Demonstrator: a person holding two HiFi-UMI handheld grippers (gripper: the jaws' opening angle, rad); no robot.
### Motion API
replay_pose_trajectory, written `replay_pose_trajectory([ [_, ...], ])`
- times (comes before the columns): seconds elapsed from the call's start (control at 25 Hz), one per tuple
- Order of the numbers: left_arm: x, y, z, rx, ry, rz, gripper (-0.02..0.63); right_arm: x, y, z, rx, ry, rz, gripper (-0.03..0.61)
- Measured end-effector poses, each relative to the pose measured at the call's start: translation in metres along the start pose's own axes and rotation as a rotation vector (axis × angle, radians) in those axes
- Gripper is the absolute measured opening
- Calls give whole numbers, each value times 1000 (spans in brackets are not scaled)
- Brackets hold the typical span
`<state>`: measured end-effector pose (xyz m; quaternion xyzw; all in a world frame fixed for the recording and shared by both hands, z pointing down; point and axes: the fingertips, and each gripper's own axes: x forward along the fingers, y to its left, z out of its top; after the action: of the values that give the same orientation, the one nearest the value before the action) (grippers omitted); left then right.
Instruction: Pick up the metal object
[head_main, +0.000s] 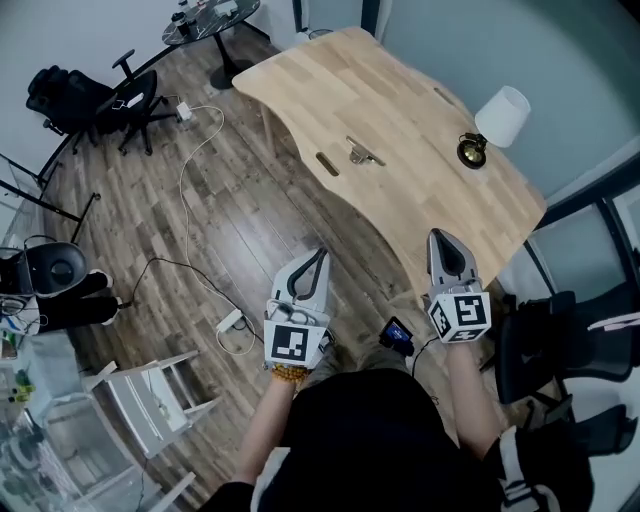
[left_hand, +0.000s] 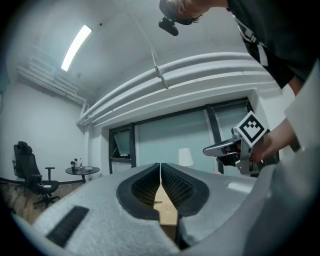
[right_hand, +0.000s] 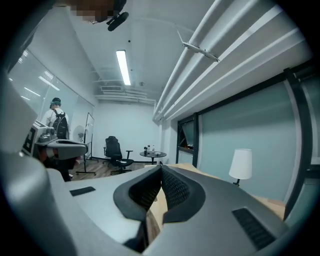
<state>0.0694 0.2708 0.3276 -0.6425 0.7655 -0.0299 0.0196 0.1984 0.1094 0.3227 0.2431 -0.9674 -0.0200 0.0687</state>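
Observation:
The metal object (head_main: 362, 153), a small silvery piece, lies near the middle of the light wooden table (head_main: 400, 200). Both grippers hang short of the table's near edge, well apart from it. My left gripper (head_main: 321, 253) is over the floor, with its jaws shut and nothing between them. My right gripper (head_main: 437, 236) is by the table's near edge, also shut and empty. In the left gripper view the closed fingertips (left_hand: 160, 165) point at the table, and a small shape that may be the metal object (left_hand: 158, 202) shows beyond them. In the right gripper view the jaws (right_hand: 161, 168) meet at the tip.
A white-shaded lamp (head_main: 500, 117) with a brass base stands at the table's right end. A dark slot (head_main: 327, 163) is cut in the tabletop. Black office chairs (head_main: 125, 98), a cable and power strip (head_main: 231, 322), white chairs (head_main: 150, 392) and a round side table (head_main: 210, 20) stand around.

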Motion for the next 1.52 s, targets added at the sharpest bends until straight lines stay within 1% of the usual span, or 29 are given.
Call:
replay_pose_trajectory([
  [0.12,13,25,-4,5,-10,-38,20,4,-12,-4,1,23,-95,2],
  [0.2,21,37,-5,-9,-18,-50,21,9,-16,-6,3,44,-130,2],
  [0.28,34,45,-6,-21,-23,-67,20,18,-20,-4,7,50,-151,2],
  [0.44,70,47,-13,-5,-25,-136,21,36,-36,-4,6,53,-200,2],
  [0.6,106,62,-22,-6,12,-167,21,67,-59,-13,32,66,-244,2],
  [0.76,144,81,-25,-6,24,-204,21,100,-83,-10,53,59,-285,2],
  [0.8,153,87,-26,-1,28,-215,21,109,-88,-11,60,56,-294,2],
  [0.88,172,95,-29,43,40,-241,21,125,-100,-13,78,52,-307,2],
  [0.96,194,97,-33,67,57,-263,21,136,-115,-14,90,54,-319,2],
  [1.08,227,92,-39,47,86,-289,21,146,-137,-19,99,66,-336,2],
  [1.16,244,87,-44,56,82,-317,21,153,-148,-26,110,77,-347,2],
  [1.28,264,79,-55,60,96,-354,21,161,-160,-37,122,88,-362,2],
  [1.4,281,75,-68,60,119,-367,21,171,-171,-46,120,96,-364,2],
  [1.52,295,72,-87,63,154,-380,23,177,-178,-58,131,125,-372,2],
])
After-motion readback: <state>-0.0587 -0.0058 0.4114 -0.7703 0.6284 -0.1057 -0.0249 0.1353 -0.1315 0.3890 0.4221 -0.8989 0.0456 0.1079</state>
